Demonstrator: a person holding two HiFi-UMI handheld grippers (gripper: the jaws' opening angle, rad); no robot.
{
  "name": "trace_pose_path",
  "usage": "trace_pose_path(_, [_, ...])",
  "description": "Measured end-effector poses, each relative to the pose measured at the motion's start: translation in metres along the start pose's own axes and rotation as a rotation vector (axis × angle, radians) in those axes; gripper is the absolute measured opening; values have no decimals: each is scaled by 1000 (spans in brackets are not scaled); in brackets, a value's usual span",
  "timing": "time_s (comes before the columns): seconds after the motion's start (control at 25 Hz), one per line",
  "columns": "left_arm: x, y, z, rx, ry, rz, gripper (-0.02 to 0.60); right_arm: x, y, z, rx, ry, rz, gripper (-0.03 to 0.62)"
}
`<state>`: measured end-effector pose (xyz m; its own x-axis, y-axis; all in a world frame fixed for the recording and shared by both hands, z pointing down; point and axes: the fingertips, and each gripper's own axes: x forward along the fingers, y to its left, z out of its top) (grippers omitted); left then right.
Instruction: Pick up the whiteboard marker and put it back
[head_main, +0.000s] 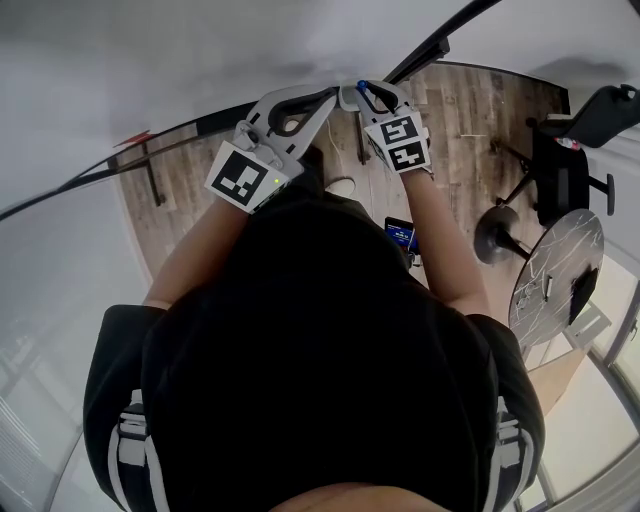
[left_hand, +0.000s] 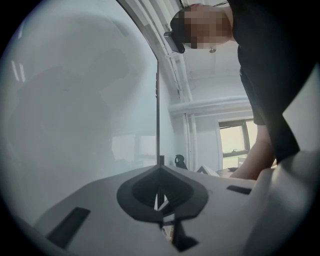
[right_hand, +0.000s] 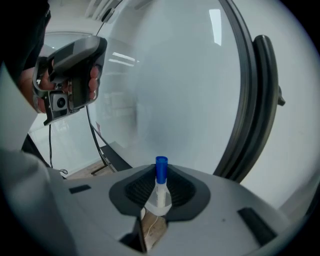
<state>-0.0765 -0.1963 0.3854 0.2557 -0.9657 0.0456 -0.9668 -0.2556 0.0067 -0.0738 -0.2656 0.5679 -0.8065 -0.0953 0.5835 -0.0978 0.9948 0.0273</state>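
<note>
So the pickup looks done; my right fingers (right_hand: 200, 191) pinch the whiteboard marker (right_hand: 160, 184), blue cap beyond their tips; left fingers (left_hand: 134, 194) pressed together, empty; putting it back remains.

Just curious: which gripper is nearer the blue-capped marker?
Right. The right gripper clamps the marker between its jaws; the left gripper sits beside it, jaws together, empty.

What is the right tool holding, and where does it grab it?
The right tool grips a marker by its white barrel; the blue end sticks out past the jaws. The left tool holds nothing.
</note>
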Motion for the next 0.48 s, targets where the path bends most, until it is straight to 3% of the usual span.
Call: trace_pose_path(0.48, [-8,6,1,2,4,23,3,21,1,-9,10,34,15,67])
